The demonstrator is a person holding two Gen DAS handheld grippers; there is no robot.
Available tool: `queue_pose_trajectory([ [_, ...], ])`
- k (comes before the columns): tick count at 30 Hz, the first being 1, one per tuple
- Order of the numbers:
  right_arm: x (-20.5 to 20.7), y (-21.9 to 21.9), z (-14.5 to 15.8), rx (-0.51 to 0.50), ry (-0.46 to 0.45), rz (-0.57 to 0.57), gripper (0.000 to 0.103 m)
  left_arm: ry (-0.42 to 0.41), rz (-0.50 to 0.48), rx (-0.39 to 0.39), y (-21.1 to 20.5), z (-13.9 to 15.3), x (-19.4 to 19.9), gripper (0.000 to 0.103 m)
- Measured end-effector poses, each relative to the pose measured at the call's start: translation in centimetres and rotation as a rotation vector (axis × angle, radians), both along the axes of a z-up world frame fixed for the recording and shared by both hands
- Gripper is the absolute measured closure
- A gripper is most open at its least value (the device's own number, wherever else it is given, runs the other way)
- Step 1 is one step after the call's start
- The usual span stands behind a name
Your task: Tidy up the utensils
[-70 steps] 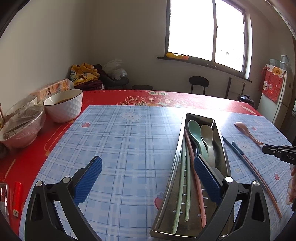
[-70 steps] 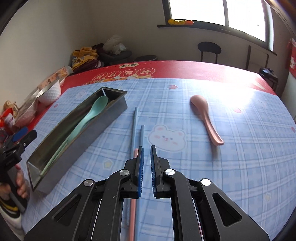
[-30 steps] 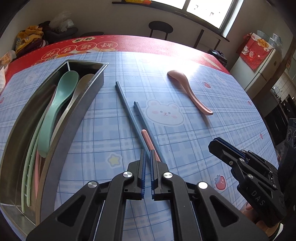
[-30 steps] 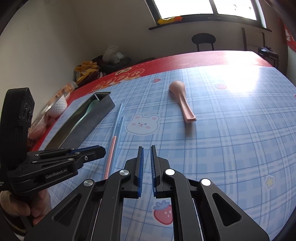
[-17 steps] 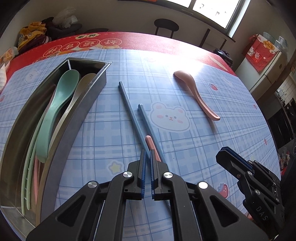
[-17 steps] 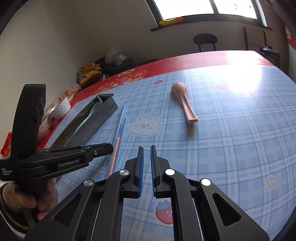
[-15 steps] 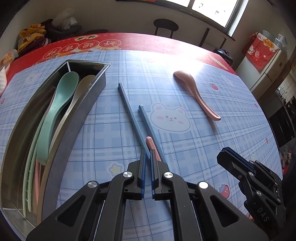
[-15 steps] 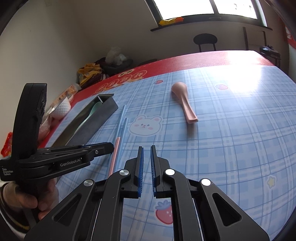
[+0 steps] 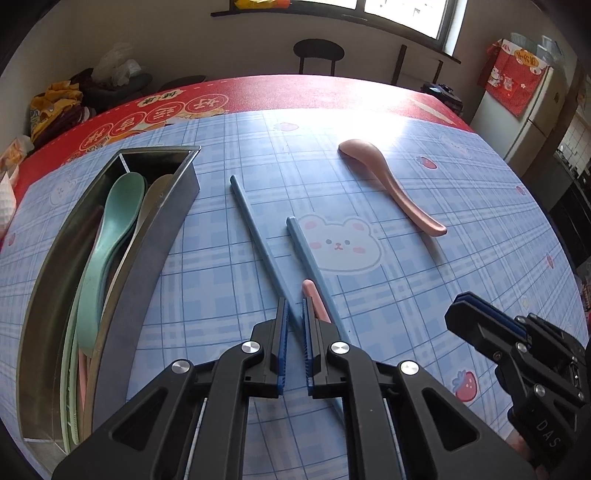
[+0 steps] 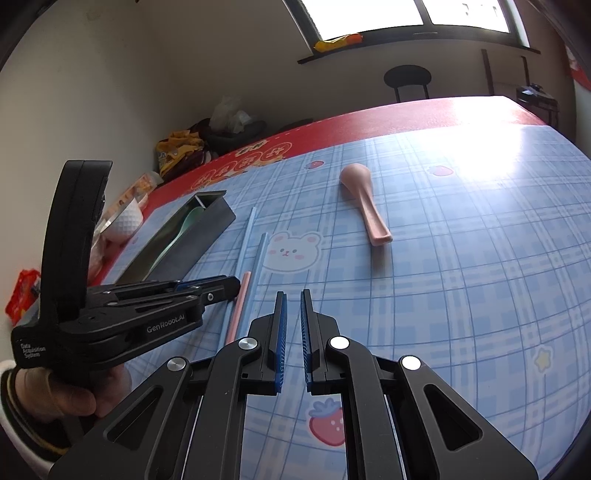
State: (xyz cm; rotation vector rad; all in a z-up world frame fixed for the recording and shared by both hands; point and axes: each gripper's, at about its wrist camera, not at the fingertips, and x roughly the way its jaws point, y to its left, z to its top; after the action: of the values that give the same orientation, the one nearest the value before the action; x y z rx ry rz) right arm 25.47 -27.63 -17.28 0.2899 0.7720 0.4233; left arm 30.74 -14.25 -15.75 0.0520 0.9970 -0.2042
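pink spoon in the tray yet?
No. The pink spoon lies on the blue cloth, well right of the tray, which holds a green spoon.

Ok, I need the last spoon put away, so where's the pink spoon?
The pink spoon lies loose on the blue mat, right of the bear print in the left wrist view, well away from the tray on the far left.

Bright window (image 10: 406, 14) daylight, glare on tablecloth (image 9: 369, 122), fisheye-warped dark corners.
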Motion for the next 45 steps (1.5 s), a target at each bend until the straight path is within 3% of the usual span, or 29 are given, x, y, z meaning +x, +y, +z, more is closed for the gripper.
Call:
queue_pose_trajectory([
  [7, -0.3, -0.1, 0.1, 0.004, -0.003, 0.002, 0.095, 0.028, -0.085, 0.021, 1.3, 0.0, -4.5, 0.096],
  [12, -0.2, 0.1, 0.1, -0.005, -0.003, 0.011, 0.095, 0.013, -0.111, 0.091, 1.8, -0.3, -7.7, 0.093],
  [20, -0.1, 0.5, 0.0, 0.006, 0.005, 0.004, 0.095, -0.066, -0.113, 0.149, 1.3, -0.5, -6.9, 0.077],
  [28, 0.1, 0.5, 0.0, 0.008, 0.005, 0.005, 0.095, -0.100, -0.100, 0.095, 1.5, -0.7, -6.2, 0.078],
  [35, 0.1, 0.4, -0.1, 0.008, 0.005, 0.005, 0.095, -0.137, -0.119, 0.061, 1.5, -0.9, -7.0, 0.095],
  [45, 0.2, -0.3, -0.3, 0.020, 0.019, -0.013, 0.095, -0.174, -0.029, -0.002, 3.5, -0.1, -7.2, 0.097],
])
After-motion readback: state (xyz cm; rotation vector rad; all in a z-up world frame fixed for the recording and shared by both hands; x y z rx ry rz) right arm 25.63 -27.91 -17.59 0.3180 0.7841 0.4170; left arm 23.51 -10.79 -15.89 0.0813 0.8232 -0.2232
